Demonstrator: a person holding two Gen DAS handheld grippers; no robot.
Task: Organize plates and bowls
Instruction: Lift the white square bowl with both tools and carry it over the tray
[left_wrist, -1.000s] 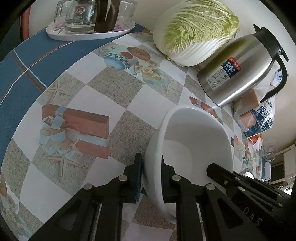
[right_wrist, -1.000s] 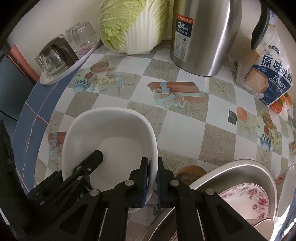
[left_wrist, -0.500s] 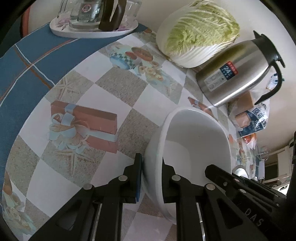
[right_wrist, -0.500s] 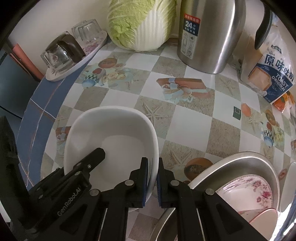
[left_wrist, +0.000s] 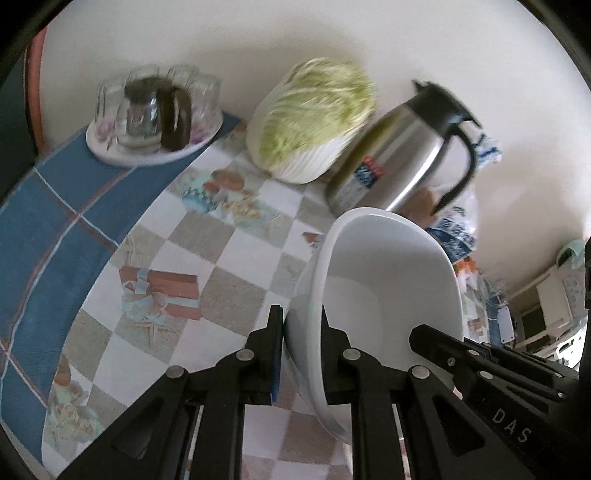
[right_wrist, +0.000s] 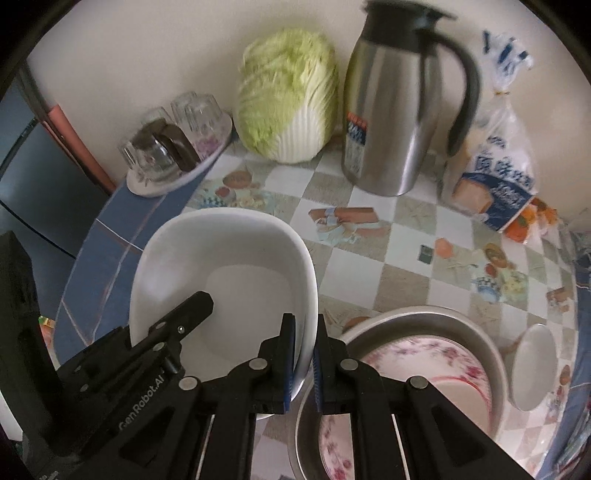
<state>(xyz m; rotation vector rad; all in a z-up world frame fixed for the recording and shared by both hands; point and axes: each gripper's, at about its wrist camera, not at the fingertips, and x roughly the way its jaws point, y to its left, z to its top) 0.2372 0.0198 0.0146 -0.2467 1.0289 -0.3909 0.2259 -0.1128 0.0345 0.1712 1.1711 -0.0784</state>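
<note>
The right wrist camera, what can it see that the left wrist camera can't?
Only the right wrist view shows the metal basin holding a flowered plate, and a small white dish beside it. Only the left wrist view shows a room with shelves far off. Both show the white bowl, gripped on opposite rims by the left tongs and right tongs, plus the cabbage, steel jug, bread bag and tray of glasses.

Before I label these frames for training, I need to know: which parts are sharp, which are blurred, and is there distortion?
Left wrist view: the left gripper and the white oval ceramic bowl it clamps are sharp; the pale green napa cabbage and steel thermos jug are smeared. Right wrist view: the same split, with the right gripper crisp. Both views show fisheye bending and dark corners.
</note>
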